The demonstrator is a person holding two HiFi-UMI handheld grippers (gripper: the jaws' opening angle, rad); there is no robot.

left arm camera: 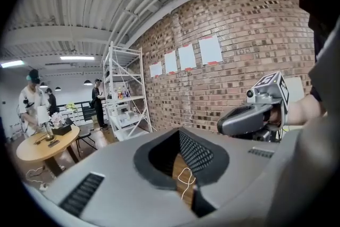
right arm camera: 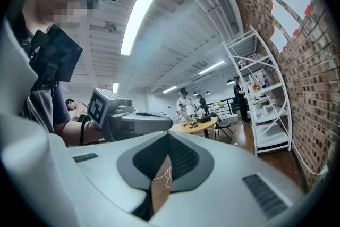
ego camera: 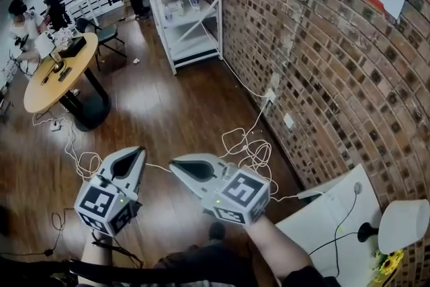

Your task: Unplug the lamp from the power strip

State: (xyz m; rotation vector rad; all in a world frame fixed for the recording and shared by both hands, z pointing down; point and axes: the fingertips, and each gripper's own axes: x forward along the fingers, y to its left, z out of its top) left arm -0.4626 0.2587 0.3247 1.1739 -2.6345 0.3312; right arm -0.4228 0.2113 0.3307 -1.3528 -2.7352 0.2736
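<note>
The left gripper (ego camera: 139, 151) and right gripper (ego camera: 173, 162) have their jaws together and hold nothing. Tugging the cord (ego camera: 339, 230) could topple the lamp (ego camera: 403, 225) at the table (ego camera: 322, 208) edge.

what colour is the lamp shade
White. The lamp shade shows best in the head view, at bottom right.

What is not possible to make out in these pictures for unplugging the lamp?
Power strip: in no view; the white cables in the head view are too small to follow.
Lamp: only at the head view's right edge, small.
Lamp's plug: the dark cord is too thin to trace.
</note>
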